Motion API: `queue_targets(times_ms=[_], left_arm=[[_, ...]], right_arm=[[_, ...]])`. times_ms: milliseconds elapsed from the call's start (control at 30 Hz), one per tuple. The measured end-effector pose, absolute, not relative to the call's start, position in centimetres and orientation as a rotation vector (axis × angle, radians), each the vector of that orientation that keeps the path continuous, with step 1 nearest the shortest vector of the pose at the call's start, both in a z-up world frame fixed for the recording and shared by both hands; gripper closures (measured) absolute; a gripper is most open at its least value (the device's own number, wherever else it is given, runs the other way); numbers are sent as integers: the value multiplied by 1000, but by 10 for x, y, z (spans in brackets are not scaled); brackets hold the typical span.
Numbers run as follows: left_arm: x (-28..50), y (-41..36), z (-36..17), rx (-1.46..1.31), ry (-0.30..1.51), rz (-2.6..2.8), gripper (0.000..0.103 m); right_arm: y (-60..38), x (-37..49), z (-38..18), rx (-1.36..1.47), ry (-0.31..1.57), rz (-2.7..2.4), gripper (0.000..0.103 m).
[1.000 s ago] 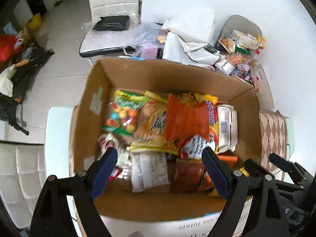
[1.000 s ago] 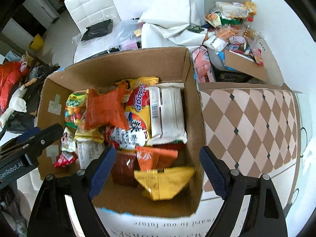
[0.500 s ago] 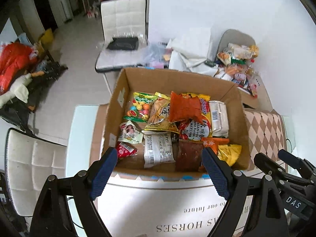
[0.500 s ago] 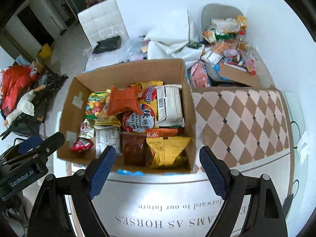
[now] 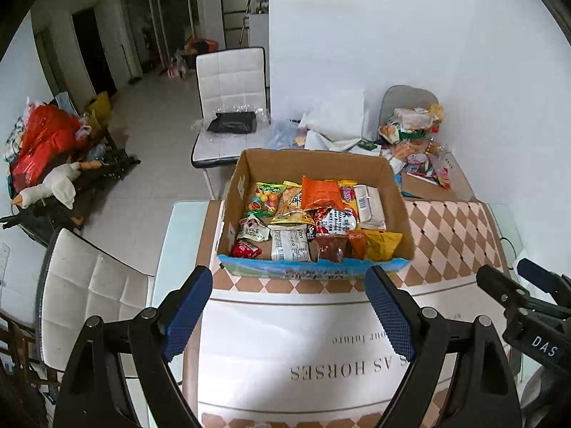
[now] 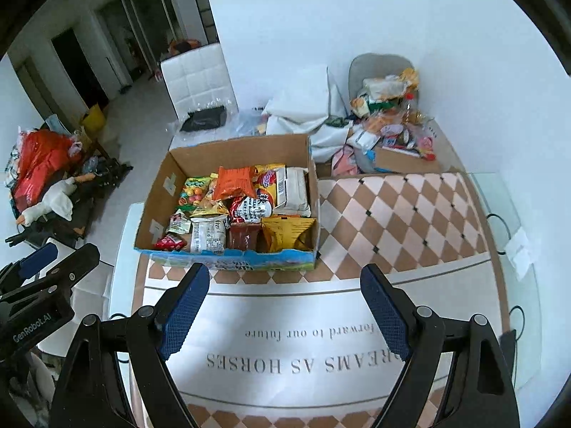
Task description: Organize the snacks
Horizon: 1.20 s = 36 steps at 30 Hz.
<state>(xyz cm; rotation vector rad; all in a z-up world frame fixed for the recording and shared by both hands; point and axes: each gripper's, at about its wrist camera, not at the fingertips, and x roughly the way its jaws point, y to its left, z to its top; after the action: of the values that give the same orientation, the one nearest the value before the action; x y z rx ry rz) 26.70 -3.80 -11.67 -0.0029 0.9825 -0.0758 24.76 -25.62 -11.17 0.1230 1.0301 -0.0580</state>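
- We see the left gripper (image 5: 289, 306) nearest, jaws spread wide, nothing between the blue pads, only table mat below.
- Right gripper (image 6: 285, 303) same: wide apart, empty, above the mat.
- In the left wrist view the other gripper's body shows at the right edge, with a "DAS" label; in the right wrist view the other body shows at the left edge, reading "GenRobot.AI".
- Table mat (image 6: 392, 221) has a brown-and-cream diamond pattern and a white panel; upside-down writing reads "DREAMS AS HORSES" and "forward to our future".
- Open mat lies between both grippers and the box, and a wide bare stretch sits right of the box.
- Glass table edge (image 6: 506, 214) runs along the right; a white chair (image 5: 89, 292) sits just beside the left edge.
- Cardboard box (image 6: 153, 207) stands on the mat's far left part, top open, blue printed front wall.
- Snacks (image 6: 242, 210) fill the box: orange bag on top, yellow bag at front right, dark red pack beside it, white packs with barcodes; writing too small to read.
- Behind the box: a second white chair (image 5: 228, 82) with a black bag, white bags, a grey chair (image 6: 378, 67) piled with more packets.
- Far left floor: red bag, plush goose.
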Motion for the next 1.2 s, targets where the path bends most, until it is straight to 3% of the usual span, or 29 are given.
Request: queue_targets(times_ms=[533, 933, 967, 1067, 1200], left_arm=[[172, -36, -56, -10, 890, -83, 16], [152, -33, -37, -24, 845, -58, 16], [155, -34, -38, -27, 845, -57, 13], [160, -33, -41, -34, 846, -46, 2], [167, -34, -48, -36, 838, -39, 1]], right_arm=[[-250, 126, -20, 110, 896, -20, 14], [-244, 107, -1, 92, 867, 10, 11], [-243, 107, 0, 92, 866, 12, 5], [-243, 109, 0, 85, 861, 10, 5], [-242, 117, -4, 81, 836, -1, 5]])
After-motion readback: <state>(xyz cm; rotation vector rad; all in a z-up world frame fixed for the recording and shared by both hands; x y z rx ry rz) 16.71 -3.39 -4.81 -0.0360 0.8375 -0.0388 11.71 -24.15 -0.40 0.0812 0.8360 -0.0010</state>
